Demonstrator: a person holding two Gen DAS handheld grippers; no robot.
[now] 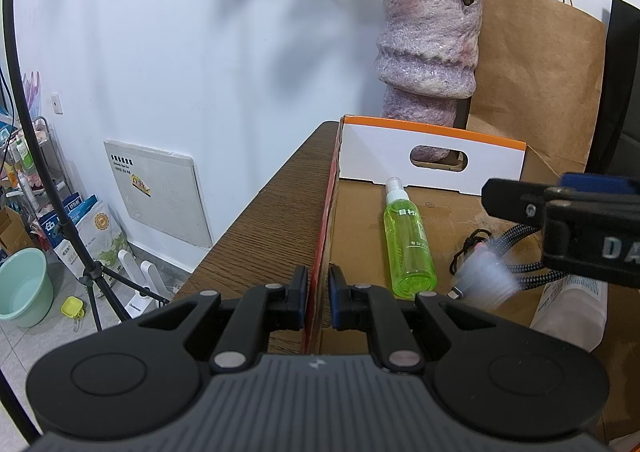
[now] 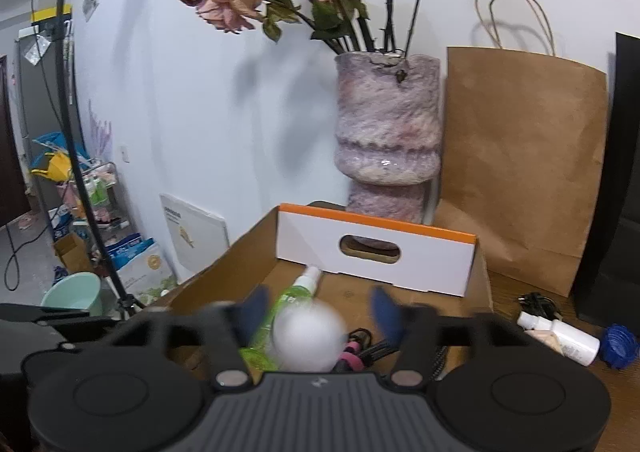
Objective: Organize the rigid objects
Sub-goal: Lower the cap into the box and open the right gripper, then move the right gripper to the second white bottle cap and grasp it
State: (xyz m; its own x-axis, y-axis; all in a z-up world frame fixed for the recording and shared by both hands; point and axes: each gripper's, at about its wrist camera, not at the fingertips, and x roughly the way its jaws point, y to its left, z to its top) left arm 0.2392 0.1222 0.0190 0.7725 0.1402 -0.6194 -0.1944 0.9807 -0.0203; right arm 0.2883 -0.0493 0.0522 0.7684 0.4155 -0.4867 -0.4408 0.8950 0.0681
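Observation:
An open cardboard box (image 1: 432,155) with an orange-edged white flap stands on the wooden table (image 1: 264,219). Inside lie a green spray bottle (image 1: 408,248) and a braided cable (image 1: 524,268). My left gripper (image 1: 318,292) is shut on the box's left wall. My right gripper (image 2: 320,312) hangs open over the box; a blurred white object (image 2: 308,336) is in mid-air between its spread fingers, touching neither. In the left wrist view it shows as a blur (image 1: 486,280) under the right gripper (image 1: 560,211). The bottle (image 2: 296,292) also shows in the right wrist view.
A purple vase (image 2: 388,131) with dried roses and a brown paper bag (image 2: 520,163) stand behind the box. A white bottle (image 2: 560,336), a blue object (image 2: 620,344) and a black cord (image 2: 536,302) lie on the table to the box's right. A tripod (image 1: 60,211) stands on the floor at left.

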